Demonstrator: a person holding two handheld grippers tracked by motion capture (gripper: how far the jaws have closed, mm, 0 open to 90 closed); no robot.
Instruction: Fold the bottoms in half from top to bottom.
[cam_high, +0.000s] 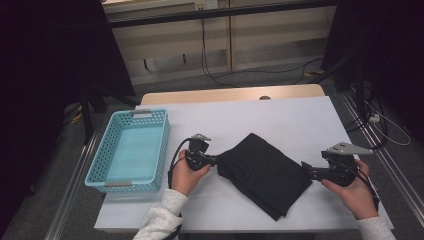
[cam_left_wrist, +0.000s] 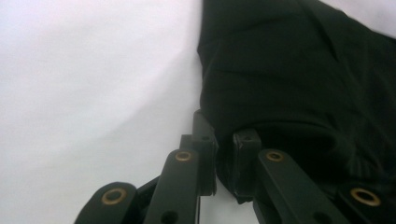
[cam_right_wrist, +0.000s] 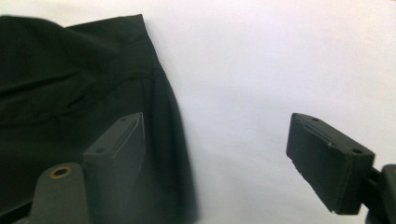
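Note:
A folded black cloth (cam_high: 262, 172) lies on the white table top (cam_high: 280, 115), slightly right of centre. My left gripper (cam_high: 216, 160) is at the cloth's left edge. In the left gripper view its jaws (cam_left_wrist: 224, 140) stand close together, shut on a fold of the black cloth (cam_left_wrist: 289, 70). My right gripper (cam_high: 306, 167) sits at the cloth's right edge, held level. In the right gripper view it (cam_right_wrist: 215, 135) is open wide, one finger (cam_right_wrist: 119, 149) over the edge of the cloth (cam_right_wrist: 70, 79) and the other over bare table. Nothing is pinched between them.
A light blue perforated basket (cam_high: 161, 150) with nothing in it stands at the table's left side. Bare white surface stretches behind the cloth. Beyond the table's far edge are cables on the floor and dark stands.

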